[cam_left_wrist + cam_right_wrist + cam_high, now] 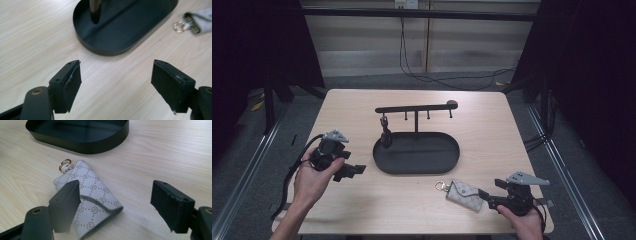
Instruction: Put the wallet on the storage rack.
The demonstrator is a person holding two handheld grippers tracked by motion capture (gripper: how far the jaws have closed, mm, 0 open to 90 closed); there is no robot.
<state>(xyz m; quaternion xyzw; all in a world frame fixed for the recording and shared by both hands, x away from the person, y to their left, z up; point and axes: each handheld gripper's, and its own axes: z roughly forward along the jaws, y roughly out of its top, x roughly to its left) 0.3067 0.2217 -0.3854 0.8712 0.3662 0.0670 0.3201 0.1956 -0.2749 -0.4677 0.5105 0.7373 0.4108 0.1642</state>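
Observation:
A grey patterned key pouch with a gold ring lies flat on the wooden table, near its front right. My right gripper is just right of it. In the right gripper view the pouch lies beside and partly behind the left jaw, and my right gripper is open, with no pad pressing on the pouch. My left gripper hovers left of the black oval tray. Its jaws stand wide apart over bare wood, so my left gripper is open and holds nothing.
On the tray stands a black rack with a hook bar. A dark object hangs from its leftmost hook down to the tray. The left gripper view shows the tray rim and the pouch ring farther off. Cables trail on the floor behind the table.

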